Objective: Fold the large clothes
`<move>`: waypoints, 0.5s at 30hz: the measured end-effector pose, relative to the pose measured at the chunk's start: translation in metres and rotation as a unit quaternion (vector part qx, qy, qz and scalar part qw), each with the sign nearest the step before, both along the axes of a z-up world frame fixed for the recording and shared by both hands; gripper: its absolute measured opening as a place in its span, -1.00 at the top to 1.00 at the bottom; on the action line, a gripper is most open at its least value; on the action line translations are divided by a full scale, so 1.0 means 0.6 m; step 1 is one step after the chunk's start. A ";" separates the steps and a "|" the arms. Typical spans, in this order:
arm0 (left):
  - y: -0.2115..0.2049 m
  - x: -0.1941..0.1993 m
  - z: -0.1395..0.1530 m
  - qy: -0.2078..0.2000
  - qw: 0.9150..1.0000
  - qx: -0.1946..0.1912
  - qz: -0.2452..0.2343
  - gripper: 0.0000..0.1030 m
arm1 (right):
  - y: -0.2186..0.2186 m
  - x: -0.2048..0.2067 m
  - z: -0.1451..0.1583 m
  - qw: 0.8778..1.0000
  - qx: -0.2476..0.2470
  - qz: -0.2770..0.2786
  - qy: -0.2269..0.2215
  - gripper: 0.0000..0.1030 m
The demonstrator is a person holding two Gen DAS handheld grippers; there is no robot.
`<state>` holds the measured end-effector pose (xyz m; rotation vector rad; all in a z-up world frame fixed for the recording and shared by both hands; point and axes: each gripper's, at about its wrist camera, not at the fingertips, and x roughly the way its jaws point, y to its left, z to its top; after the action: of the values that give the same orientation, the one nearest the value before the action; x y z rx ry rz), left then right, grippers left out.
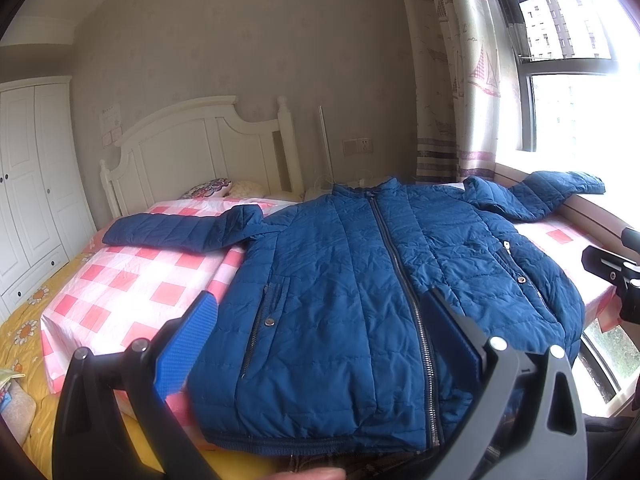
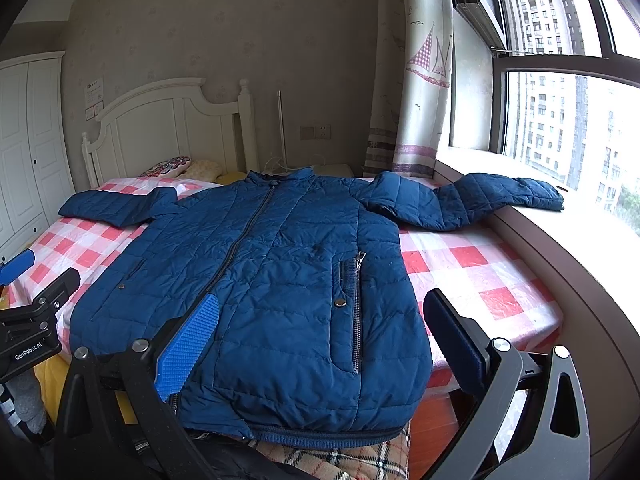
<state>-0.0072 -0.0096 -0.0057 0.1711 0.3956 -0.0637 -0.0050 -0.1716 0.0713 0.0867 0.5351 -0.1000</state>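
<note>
A blue quilted jacket point(image 1: 360, 280) point(image 2: 272, 280) lies zipped and face up on a pink-and-white checked sheet point(image 1: 132, 280) point(image 2: 480, 272), sleeves spread to both sides. Its right sleeve point(image 2: 500, 196) rests on the window sill. My left gripper point(image 1: 320, 308) hangs open above the jacket's lower left half, near the hem, with nothing between its blue pads. My right gripper point(image 2: 320, 312) stands open over the lower right half by the pocket zip point(image 2: 356, 312). Each gripper shows at the edge of the other's view.
A white headboard point(image 1: 200, 148) and pillows point(image 1: 216, 188) stand at the far end of the bed. A white wardrobe point(image 1: 32, 184) is at the left. The window sill point(image 2: 560, 240), curtain point(image 2: 416, 80) and window bound the right side. A plaid blanket point(image 2: 352, 460) lies below the hem.
</note>
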 end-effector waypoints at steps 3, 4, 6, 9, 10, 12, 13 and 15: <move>0.000 0.005 -0.003 0.008 1.000 -0.001 -0.004 -0.97 | -0.001 0.002 -0.003 1.000 0.003 0.001 0.003 -0.91; 0.000 0.009 -0.005 0.014 1.000 -0.002 -0.007 -0.97 | 0.000 0.003 -0.004 1.000 0.004 0.001 0.004 -0.91; -0.002 0.025 -0.012 0.036 0.999 -0.005 -0.018 -0.97 | -0.004 0.007 -0.008 1.000 0.007 0.003 0.009 -0.91; -0.011 0.073 -0.030 0.093 0.995 -0.012 -0.044 -0.97 | -0.021 0.024 -0.017 1.000 0.006 -0.004 0.023 -0.91; -0.014 0.097 -0.037 0.113 0.993 -0.014 -0.045 -0.97 | -0.029 0.034 -0.022 0.999 0.005 -0.009 0.032 -0.91; -0.021 0.155 -0.050 0.152 0.987 -0.019 -0.043 -0.97 | -0.059 0.061 -0.032 0.999 0.014 -0.018 0.047 -0.91; -0.025 0.188 -0.057 0.172 0.984 -0.023 -0.045 -0.97 | -0.077 0.076 -0.035 0.998 0.022 -0.023 0.054 -0.91; -0.034 0.257 -0.067 0.200 0.978 -0.030 -0.044 -0.97 | -0.125 0.107 -0.036 0.997 0.041 -0.044 0.053 -0.91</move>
<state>0.1469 -0.0298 -0.0459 0.1151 0.7866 -0.1992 0.0591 -0.2467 0.0494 0.1855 0.6424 -0.1688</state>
